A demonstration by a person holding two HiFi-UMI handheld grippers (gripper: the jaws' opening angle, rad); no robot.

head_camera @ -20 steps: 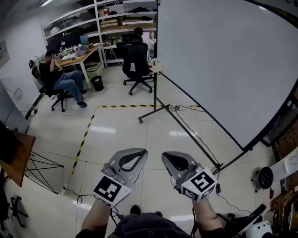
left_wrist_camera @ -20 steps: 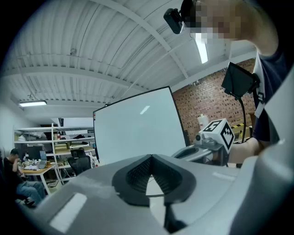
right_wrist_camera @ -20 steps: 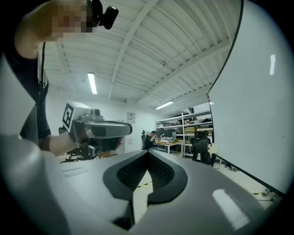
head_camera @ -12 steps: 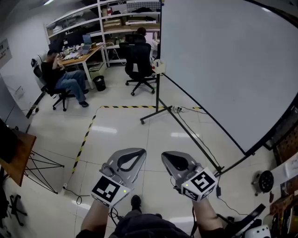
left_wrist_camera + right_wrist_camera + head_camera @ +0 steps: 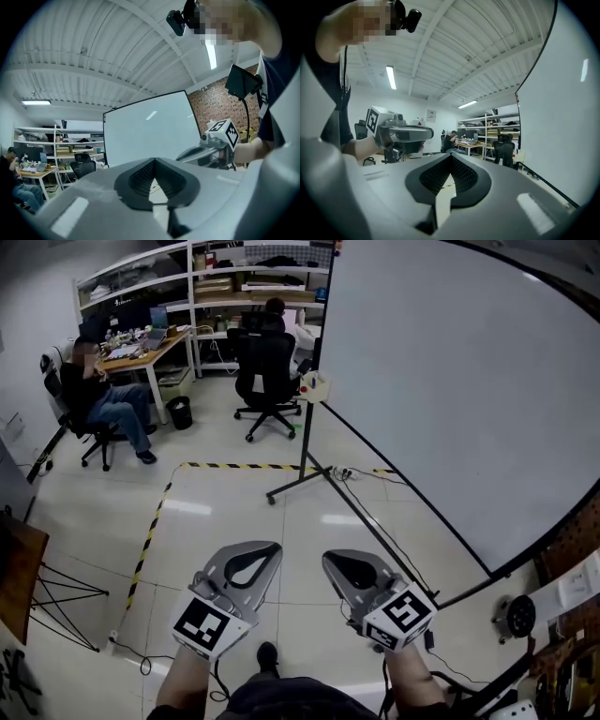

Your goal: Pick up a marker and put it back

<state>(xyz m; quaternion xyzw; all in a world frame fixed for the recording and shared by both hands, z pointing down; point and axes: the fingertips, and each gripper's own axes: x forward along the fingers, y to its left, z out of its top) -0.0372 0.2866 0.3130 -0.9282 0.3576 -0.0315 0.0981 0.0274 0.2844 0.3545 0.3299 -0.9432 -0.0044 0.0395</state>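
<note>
- Left gripper [image 5: 264,552]: my fingers are pressed together with nothing between them, and I carry it low in front of my body.
- Right gripper [image 5: 335,562]: also closed and empty, just beside the left. Both point toward the whiteboard [image 5: 469,381], from which I stand well apart.
- Marker: no view shows it. I judge it sits in the small holder [image 5: 314,385] at the board's left edge, so the pick has not yet begun.

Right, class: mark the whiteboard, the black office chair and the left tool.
whiteboard [image 5: 469,381], head view, bare white face.
black office chair [image 5: 259,360], head view, its backrest.
left tool [image 5: 154,161], left gripper view, where the shut tips meet.
</note>
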